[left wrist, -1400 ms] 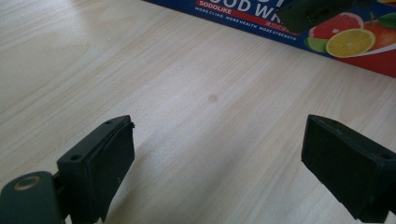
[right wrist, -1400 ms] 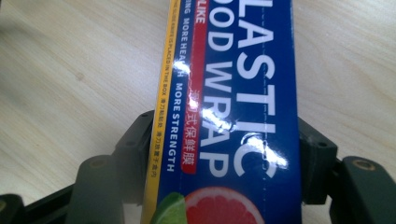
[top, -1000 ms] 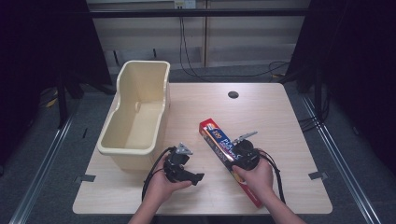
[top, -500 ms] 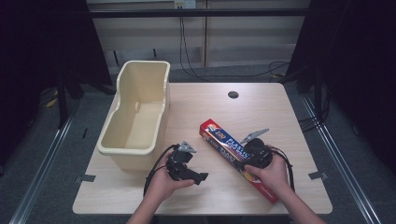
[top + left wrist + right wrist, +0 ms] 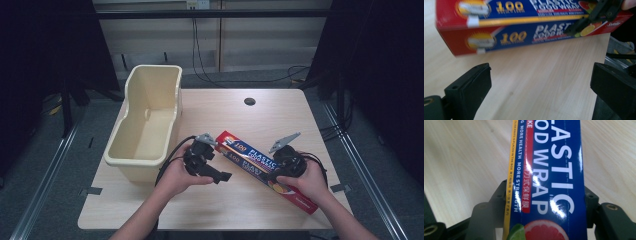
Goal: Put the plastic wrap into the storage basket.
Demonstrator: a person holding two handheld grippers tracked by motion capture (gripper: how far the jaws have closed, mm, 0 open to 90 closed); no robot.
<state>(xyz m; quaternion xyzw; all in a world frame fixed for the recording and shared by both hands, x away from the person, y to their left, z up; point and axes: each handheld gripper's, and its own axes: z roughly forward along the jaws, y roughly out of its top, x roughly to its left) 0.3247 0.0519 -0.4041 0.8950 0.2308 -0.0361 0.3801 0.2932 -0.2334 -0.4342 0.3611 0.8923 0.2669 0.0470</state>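
A long red and blue plastic wrap box (image 5: 248, 159) lies slantwise over the table's front right; its near end is in my right hand's grip. My right gripper (image 5: 278, 173) is shut on the box (image 5: 549, 170), one jaw on each long side (image 5: 546, 195). My left gripper (image 5: 220, 172) hovers just left of the box's far end. Its jaws have just been opening and now stand wide apart (image 5: 540, 72) with bare tabletop between them. Beyond them the box (image 5: 524, 22) runs across, with the right gripper (image 5: 596, 15) clamped on it.
A cream plastic bin (image 5: 122, 160) stands empty on the table's left, close to my left hand. The wooden table (image 5: 240, 212) has a cable hole (image 5: 249, 101) at the back. Floor rails and dark curtains flank both sides.
The right hand has moved right with the box, carrying it along. The left gripper has risen and drawn slightly away from the box's far end, its jaws spreading wider.
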